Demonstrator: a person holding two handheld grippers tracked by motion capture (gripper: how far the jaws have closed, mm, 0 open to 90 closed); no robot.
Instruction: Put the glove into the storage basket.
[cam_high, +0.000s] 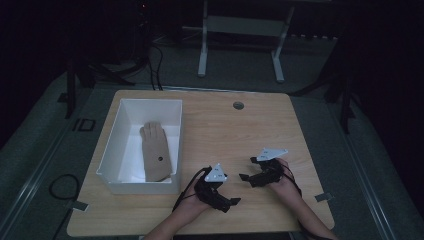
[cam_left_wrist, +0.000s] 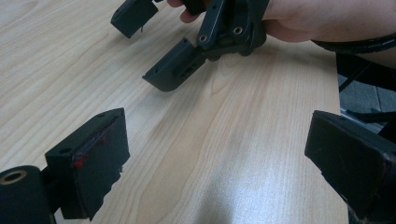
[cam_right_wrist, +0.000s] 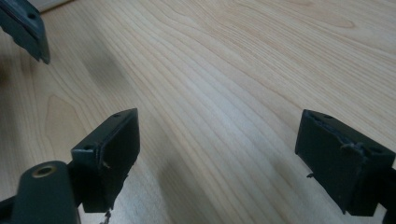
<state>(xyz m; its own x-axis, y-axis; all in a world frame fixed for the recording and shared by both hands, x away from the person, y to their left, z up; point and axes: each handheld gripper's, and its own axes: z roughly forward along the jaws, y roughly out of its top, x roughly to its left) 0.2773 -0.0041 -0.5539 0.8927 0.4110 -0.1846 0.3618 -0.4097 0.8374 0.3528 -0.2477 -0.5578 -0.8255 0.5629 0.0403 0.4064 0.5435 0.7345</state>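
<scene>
Over woodgrain table (cam_high: 240, 130): left gripper (cam_high: 231, 202), right gripper (cam_high: 248, 176) jaws wide, empty; knit-looking tan glove (cam_high: 155, 150) in white bin (cam_high: 112, 150).

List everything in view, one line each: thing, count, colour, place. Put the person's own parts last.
glove: one, tan with a small dark dot, lying flat inside the bin, fingers pointing away from the person
bin: one, white, open-topped, on the left part of the table
table: one, light wood grain, centre of the high view
grommet: one, grey, round, set in the table near its far edge
desk frame: one, white legs, on the floor beyond the table
cables: several, black, on the floor to the left
left gripper: one, black with a grey plate, jaws open, low over the near table edge
right gripper: one, black with a grey plate, jaws open, facing the left gripper
forearms: two, entering from the bottom edge
</scene>
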